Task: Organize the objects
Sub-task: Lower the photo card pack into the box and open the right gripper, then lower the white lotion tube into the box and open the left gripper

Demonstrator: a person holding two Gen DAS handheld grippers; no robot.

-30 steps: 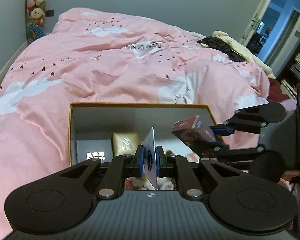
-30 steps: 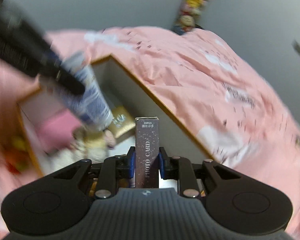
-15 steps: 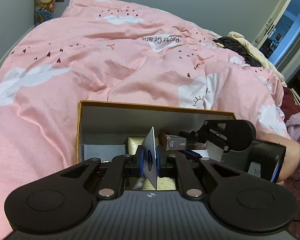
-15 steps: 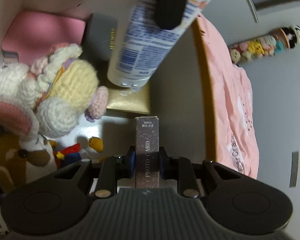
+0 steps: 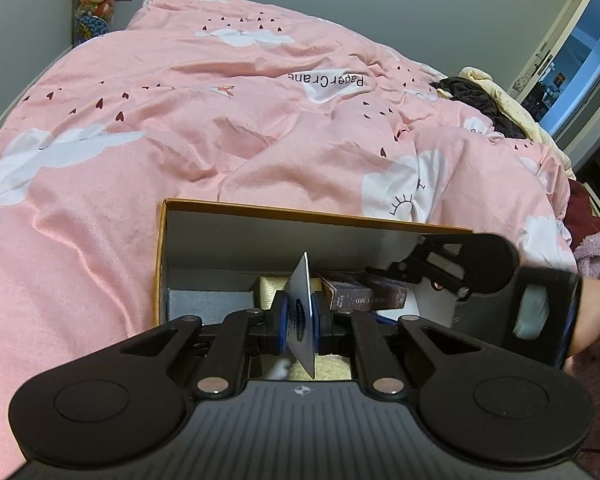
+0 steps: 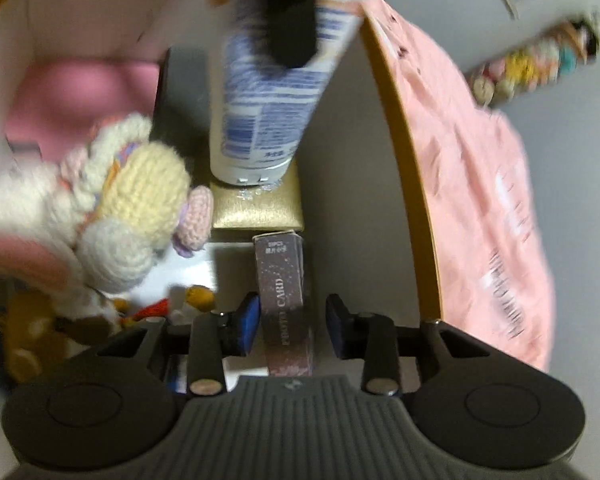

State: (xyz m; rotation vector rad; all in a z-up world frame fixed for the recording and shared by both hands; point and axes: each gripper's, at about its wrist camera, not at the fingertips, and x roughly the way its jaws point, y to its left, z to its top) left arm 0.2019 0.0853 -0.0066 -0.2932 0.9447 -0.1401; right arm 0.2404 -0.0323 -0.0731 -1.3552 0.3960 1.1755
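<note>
An open cardboard box (image 5: 300, 210) with an orange rim sits on the pink bedspread. My left gripper (image 5: 300, 316) hangs over its near side, shut on the flat end of a white and blue tube (image 5: 302, 292). In the right wrist view the tube (image 6: 260, 112) hangs cap down over a gold box (image 6: 256, 210), with a left finger (image 6: 290, 12) across its top. My right gripper (image 6: 292, 320) is inside the box and its jaws are opening. A dark photo card box (image 6: 282, 276) lies between the parted pads, end against the gold box.
A crocheted doll (image 6: 120, 208), small plush toys (image 6: 32, 332) and a pink item (image 6: 80, 92) fill the box's other side. A grey box (image 5: 208, 300) lies in the corner beside the gold one. A person's hand in a purple sleeve (image 5: 596, 264) carries the right gripper. Dark clothes (image 5: 476, 96) lie far right on the bed.
The right gripper came down into the box, rolled, and its pads have parted from the photo card box. The left gripper sank a little with the tube still held.
</note>
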